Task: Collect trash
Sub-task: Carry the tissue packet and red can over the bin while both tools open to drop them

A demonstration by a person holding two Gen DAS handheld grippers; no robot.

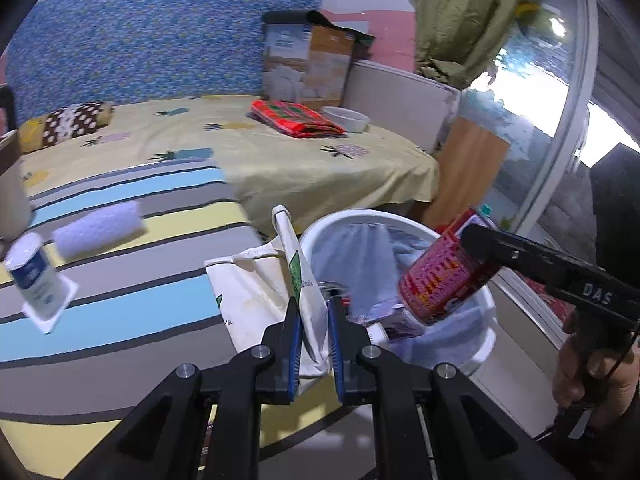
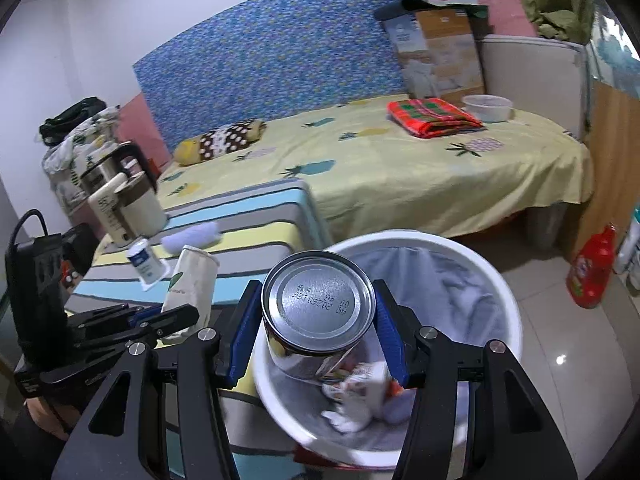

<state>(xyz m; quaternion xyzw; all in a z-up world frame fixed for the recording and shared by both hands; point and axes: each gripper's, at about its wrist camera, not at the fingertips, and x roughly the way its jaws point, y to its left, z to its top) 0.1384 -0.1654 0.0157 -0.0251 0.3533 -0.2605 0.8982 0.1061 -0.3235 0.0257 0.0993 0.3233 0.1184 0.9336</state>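
Two items held: one in each gripper.
Left gripper: jaws clenched on a crumpled white paper bag with green print, near the striped worktop edge.
Right gripper: jaws grasping a tin can, red-labelled, silver end stamped with a date code.
Can's place: tilted above the white bin, right of the worktop.
Bin contents: pale liner, crumpled wrappers.

Shiny metal can, glossy white plastic bin
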